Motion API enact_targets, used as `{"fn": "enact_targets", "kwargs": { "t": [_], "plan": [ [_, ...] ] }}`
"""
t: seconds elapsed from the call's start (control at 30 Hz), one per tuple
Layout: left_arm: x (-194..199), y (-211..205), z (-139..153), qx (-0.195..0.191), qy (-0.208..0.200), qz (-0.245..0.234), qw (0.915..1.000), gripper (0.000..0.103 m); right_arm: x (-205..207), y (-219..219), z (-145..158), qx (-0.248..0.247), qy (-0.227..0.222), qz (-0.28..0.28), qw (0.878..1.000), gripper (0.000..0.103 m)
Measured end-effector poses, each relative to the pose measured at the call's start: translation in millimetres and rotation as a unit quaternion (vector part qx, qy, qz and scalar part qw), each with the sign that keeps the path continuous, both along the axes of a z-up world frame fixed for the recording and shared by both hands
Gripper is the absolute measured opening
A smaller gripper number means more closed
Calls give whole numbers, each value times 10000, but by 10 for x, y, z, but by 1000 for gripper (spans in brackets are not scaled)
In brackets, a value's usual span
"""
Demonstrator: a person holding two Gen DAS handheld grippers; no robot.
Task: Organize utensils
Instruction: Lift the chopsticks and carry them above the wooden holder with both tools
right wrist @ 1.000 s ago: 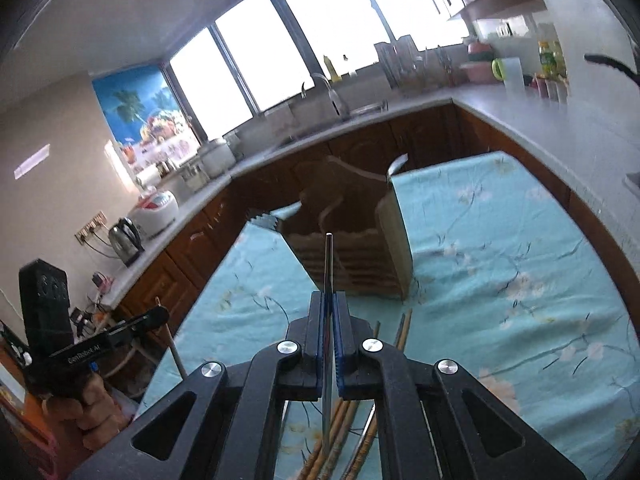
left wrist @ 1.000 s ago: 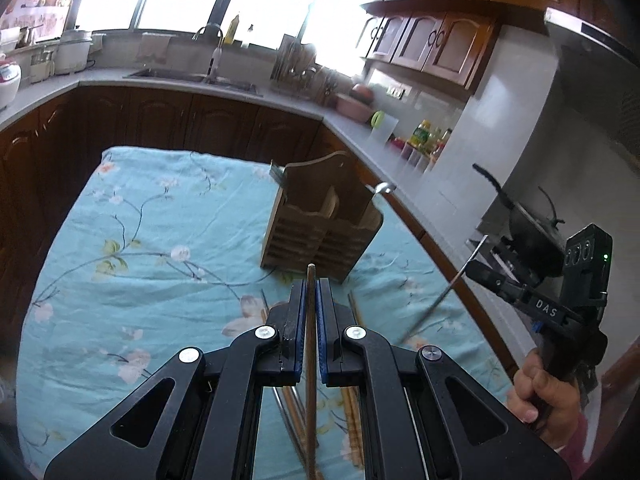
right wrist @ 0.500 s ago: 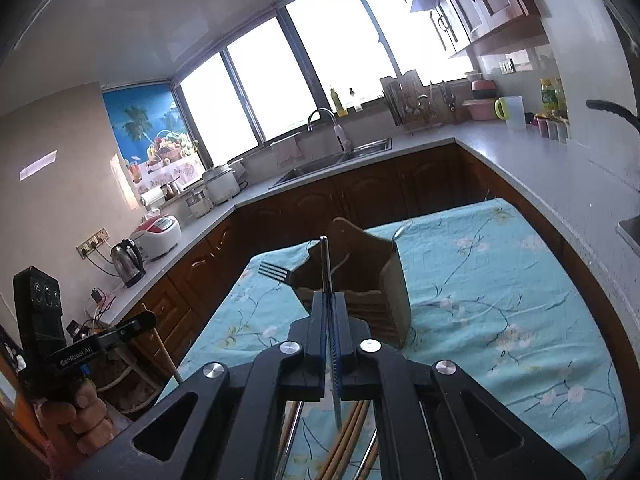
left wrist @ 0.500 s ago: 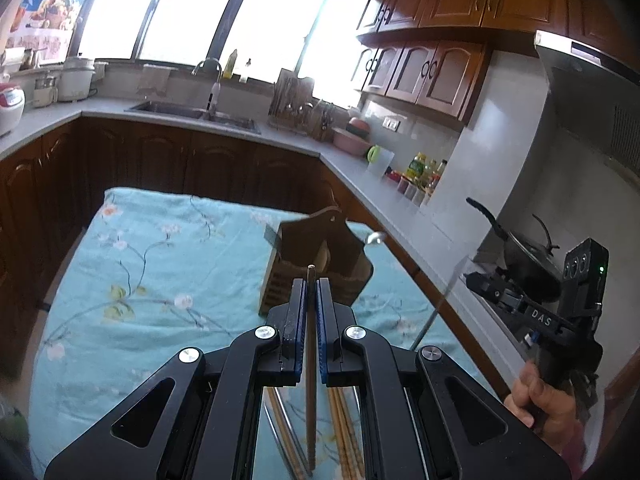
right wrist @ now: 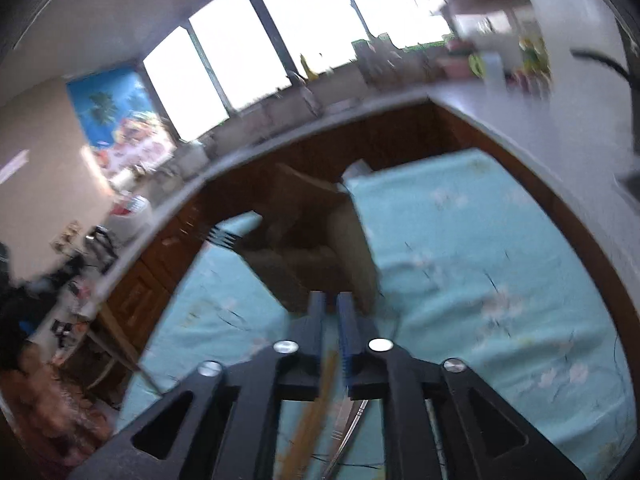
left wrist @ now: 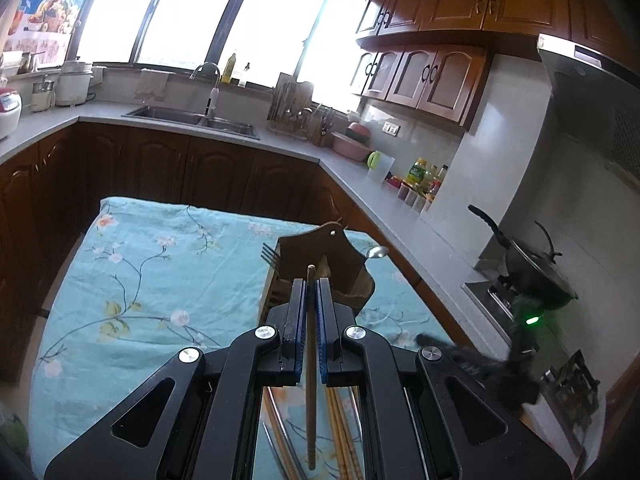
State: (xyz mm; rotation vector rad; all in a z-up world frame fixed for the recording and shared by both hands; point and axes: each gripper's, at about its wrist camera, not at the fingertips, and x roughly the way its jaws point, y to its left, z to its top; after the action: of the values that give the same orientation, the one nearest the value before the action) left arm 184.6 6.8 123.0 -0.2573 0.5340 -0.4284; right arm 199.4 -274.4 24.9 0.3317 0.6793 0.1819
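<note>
- While clenched on 1 wooden chopstick (left wrist: 310, 344), left tongs (left wrist: 311, 284) hung above the teal floral counter (left wrist: 152, 280), near the wooden utensil holder (left wrist: 334, 264).
- Right tongs (right wrist: 329, 300), blurred, just parted, nothing visibly between the pads.
- Fork (left wrist: 270, 255) and spoon (left wrist: 378, 252) stood in the holder; more chopsticks (left wrist: 340, 432) lay below.

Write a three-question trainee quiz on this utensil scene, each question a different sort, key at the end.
1. True or false: the left gripper is shut on a wooden chopstick.
2. What pokes out of the wooden holder on its left side: A fork, B knife, C whisk?
3. Fill in: the right gripper has its jaws ____, nothing pressed between them.

Key: 1 true; 2 A; 3 open.
</note>
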Motion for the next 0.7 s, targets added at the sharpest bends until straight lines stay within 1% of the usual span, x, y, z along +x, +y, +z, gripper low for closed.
{"fn": "enact_targets", "kwargs": {
  "t": [0.07,0.17,0.23,0.27,0.4,0.53,0.63,0.67,0.7],
  "plan": [
    [1,20,-20,-24,39,23,10000,4,84,-52,-256,45,307,-116,9995,27],
    [-2,62,-47,-87,79,41,9999,4,188,-142,-559,-23,657,-338,9973,27],
    [2,64,-58,-87,99,44,9999,4,257,-188,-701,-133,815,-465,9955,27],
    [3,63,-63,-91,108,45,9999,4,309,-209,-754,-202,875,-523,9946,30],
    [23,52,-89,-98,150,39,9998,4,506,-221,-872,-302,1059,-519,9926,31],
    [54,53,-102,-90,180,35,9998,4,674,-87,-906,-508,1097,-375,9920,31],
    [70,61,-121,-87,212,38,9997,4,799,7,-981,-876,1183,-341,9885,30],
    [75,63,-126,-85,218,36,9997,4,818,53,-984,-1138,1154,-345,9862,27],
    [76,66,-128,-89,222,36,9997,4,831,84,-986,-1298,1150,-348,9842,22]
  ]
}}
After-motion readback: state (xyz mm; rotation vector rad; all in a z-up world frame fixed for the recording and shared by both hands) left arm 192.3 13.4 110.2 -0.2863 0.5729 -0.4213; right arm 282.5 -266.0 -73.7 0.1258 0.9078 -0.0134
